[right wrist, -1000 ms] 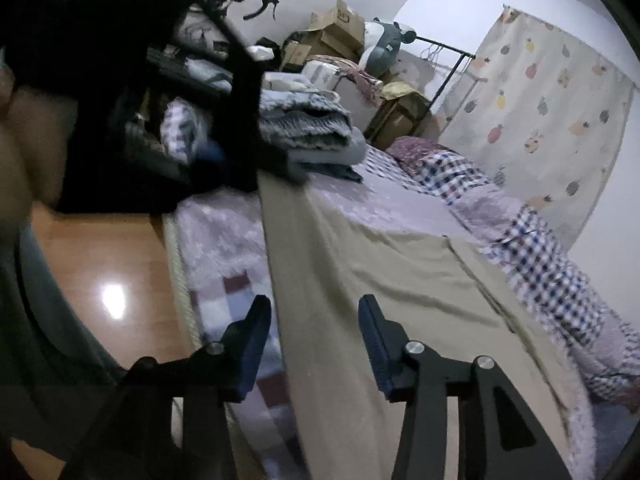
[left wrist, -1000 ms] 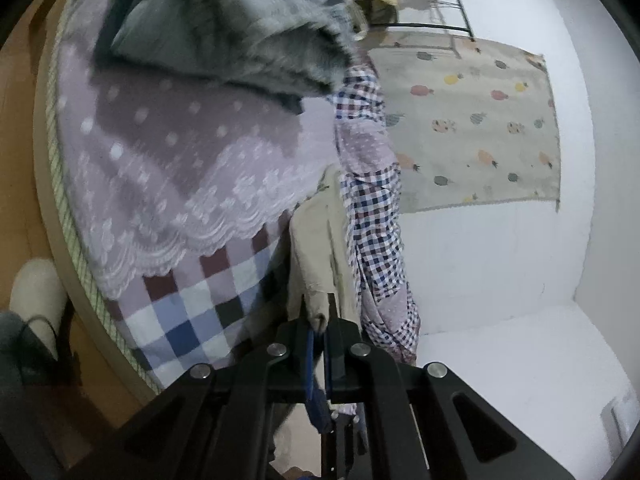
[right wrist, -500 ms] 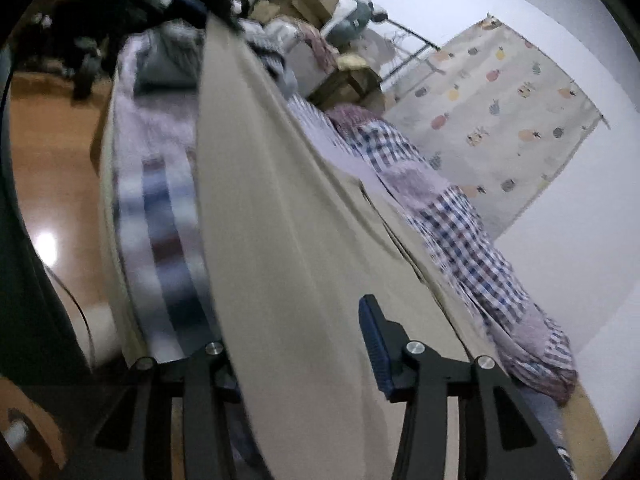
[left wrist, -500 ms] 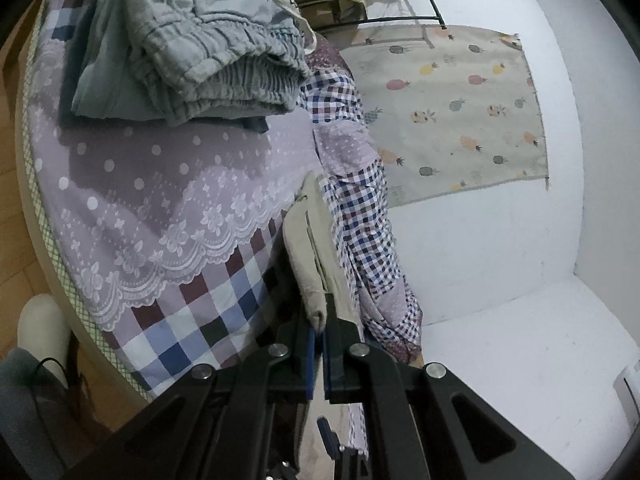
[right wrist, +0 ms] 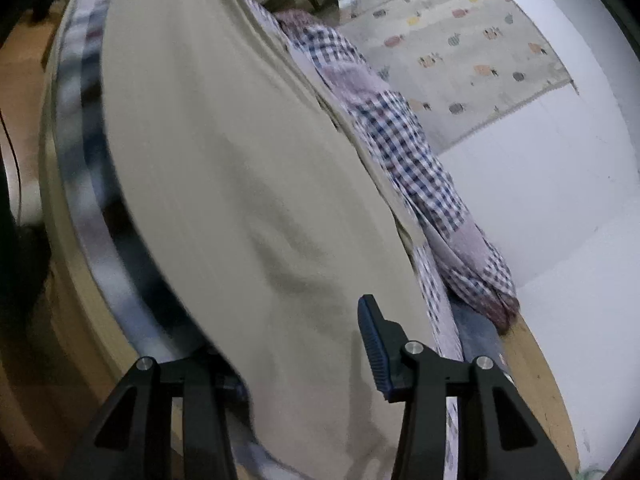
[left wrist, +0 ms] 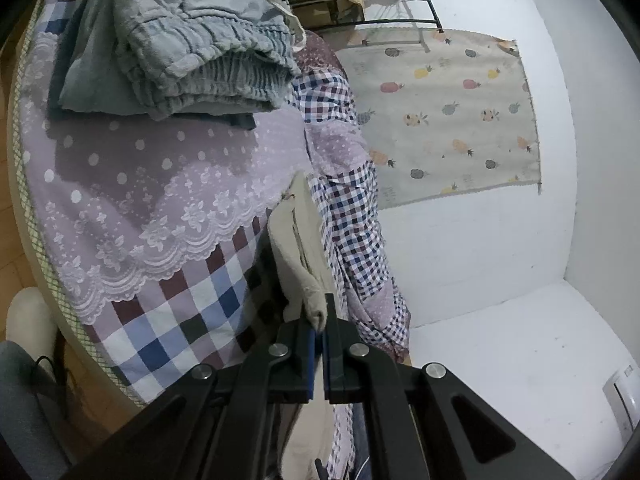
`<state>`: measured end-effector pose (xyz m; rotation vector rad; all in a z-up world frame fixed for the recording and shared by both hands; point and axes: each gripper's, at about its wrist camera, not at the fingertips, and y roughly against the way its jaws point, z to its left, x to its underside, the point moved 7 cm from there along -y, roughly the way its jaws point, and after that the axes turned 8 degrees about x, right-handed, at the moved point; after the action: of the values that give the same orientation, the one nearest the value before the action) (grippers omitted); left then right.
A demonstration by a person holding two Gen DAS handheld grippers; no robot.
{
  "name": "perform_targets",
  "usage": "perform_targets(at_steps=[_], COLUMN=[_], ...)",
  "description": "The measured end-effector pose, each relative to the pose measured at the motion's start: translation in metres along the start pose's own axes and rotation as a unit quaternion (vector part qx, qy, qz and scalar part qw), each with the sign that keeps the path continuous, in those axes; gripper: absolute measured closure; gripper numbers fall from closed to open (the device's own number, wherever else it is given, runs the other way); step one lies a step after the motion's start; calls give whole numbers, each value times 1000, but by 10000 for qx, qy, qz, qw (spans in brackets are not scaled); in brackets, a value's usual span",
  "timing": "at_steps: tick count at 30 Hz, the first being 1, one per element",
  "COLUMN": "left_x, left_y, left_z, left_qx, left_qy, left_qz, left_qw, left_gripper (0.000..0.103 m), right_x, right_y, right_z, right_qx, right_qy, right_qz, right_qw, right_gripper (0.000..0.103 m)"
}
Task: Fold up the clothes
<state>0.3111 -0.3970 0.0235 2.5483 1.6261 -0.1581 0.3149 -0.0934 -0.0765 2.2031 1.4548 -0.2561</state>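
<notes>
My left gripper [left wrist: 319, 334] is shut on a corner of a beige garment [left wrist: 298, 248], which it holds lifted above the bed, seen edge-on. In the right wrist view the same beige garment [right wrist: 248, 184] hangs as a wide sheet in front of the camera. My right gripper [right wrist: 296, 344] is open; the cloth drapes between its fingers and hides the left one, while the right fingertip [right wrist: 372, 332] shows its blue pad.
A pile of folded grey-blue clothes [left wrist: 192, 40] lies on the lilac lace bedspread [left wrist: 132, 184]. A checked quilt [left wrist: 348, 216] runs along the bed's far side [right wrist: 404, 136]. A fruit-print curtain [left wrist: 452, 116] hangs on the white wall. Wooden floor lies beside the bed [right wrist: 24, 92].
The left gripper has raised the beige garment's corner and drawn back from the folded pile. In the right view the garment went from lying flat to hanging across the open fingers.
</notes>
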Motion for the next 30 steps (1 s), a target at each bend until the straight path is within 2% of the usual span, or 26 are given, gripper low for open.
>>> perform_targets(at_steps=[8,9,10,13,18,24,30], left_x=[4,4,4,4,4,1,-6], left_y=[-2,-2,-2,-1,-3,-1,3], left_z=[-4,-4,-3,-4,-1,0,-20], left_qx=[36,37,36,40,-14,-154,-510], left_qy=[37,46,55,79,114,68,-348], left_qz=[-32,-45,-59,-94,-111,-128,37], left_qw=[10000,10000,10000,9999,9999,9998,9981], left_gripper=[102,102,102,102,102,102,102], right_x=[58,62,68,82,89,81,50], right_y=[-3,-5,-6,-9,-14,7,29], right_z=[-31,-33,-33,-33,-39,-64,-117], right_qx=[384,413,417,423,348,95,-61], right_qy=[57,84,139,283,338,128,-10], right_qz=[428,460,498,585,663,554,337], right_qw=[9983,9981,9978,9970,9966,9983,9994], right_gripper=[57,61,73,88,103,103,103])
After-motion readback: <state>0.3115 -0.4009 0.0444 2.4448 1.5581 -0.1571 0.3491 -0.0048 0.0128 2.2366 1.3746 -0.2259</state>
